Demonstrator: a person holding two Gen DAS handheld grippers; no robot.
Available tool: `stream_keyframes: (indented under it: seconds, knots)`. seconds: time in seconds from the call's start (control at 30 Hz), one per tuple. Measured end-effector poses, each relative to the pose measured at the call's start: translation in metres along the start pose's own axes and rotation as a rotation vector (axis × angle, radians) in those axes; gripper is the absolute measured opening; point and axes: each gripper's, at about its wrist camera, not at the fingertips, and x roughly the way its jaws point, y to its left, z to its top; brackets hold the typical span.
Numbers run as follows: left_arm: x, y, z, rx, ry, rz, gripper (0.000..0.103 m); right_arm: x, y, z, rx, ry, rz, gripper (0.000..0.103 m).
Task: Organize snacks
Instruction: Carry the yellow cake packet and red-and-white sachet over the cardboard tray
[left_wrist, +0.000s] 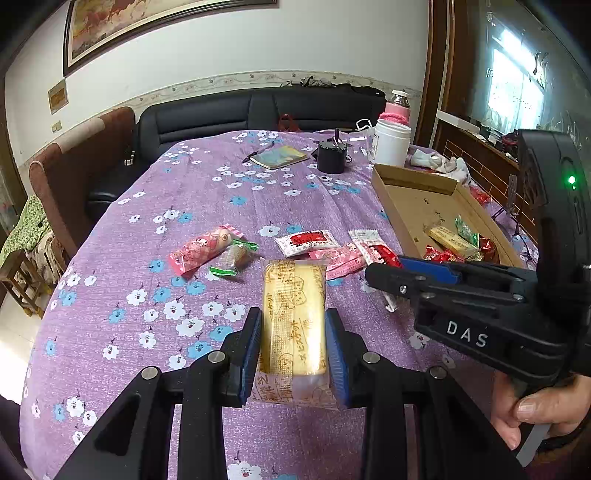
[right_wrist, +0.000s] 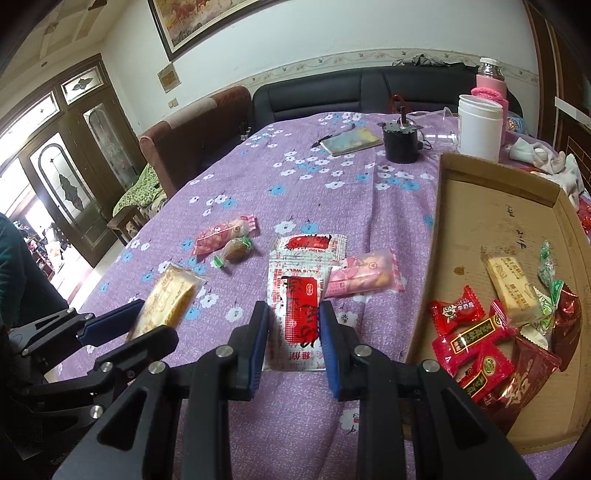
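My left gripper (left_wrist: 293, 317) is shut on a long yellow cake packet (left_wrist: 293, 302), its blue pads pressed on both long sides. That packet (right_wrist: 171, 291) and the left gripper (right_wrist: 147, 325) also show at the left of the right wrist view. My right gripper (right_wrist: 291, 314) is shut on a red-and-white snack packet (right_wrist: 295, 288), pinching its middle. In the left wrist view the right gripper (left_wrist: 384, 273) reaches in from the right. A cardboard tray (right_wrist: 480, 206) at the right holds several red, green and yellow snacks. Whether either packet is off the cloth I cannot tell.
Loose on the purple flowered cloth (left_wrist: 129, 258) lie a pink packet (left_wrist: 199, 247), a green-ended candy (left_wrist: 232, 258), a white-and-red packet (left_wrist: 306, 242) and another pink packet (right_wrist: 365, 277). Further back stand a black round device (left_wrist: 332, 155), a notebook (left_wrist: 279, 157) and a white jar (left_wrist: 391, 142).
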Motion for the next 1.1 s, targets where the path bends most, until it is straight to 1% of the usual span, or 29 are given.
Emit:
stream_keyframes:
  seconds: [0.2, 0.37, 0.7, 1.1]
  knots:
    - [0.007, 0.000, 0.002, -0.012, 0.005, -0.008, 0.035, -0.005, -0.007, 0.003, 0.019, -0.013, 0.000, 0.026]
    - [0.012, -0.003, 0.004, -0.013, 0.011, -0.017, 0.035, -0.013, -0.023, 0.008, 0.068, -0.039, -0.006, 0.026]
    - [0.015, -0.013, 0.005, 0.008, 0.014, -0.032, 0.035, -0.022, -0.044, 0.015, 0.128, -0.069, -0.020, 0.026]
    - [0.014, -0.022, 0.015, 0.017, -0.001, -0.049, 0.035, -0.024, -0.051, 0.017, 0.149, -0.079, -0.029, 0.026]
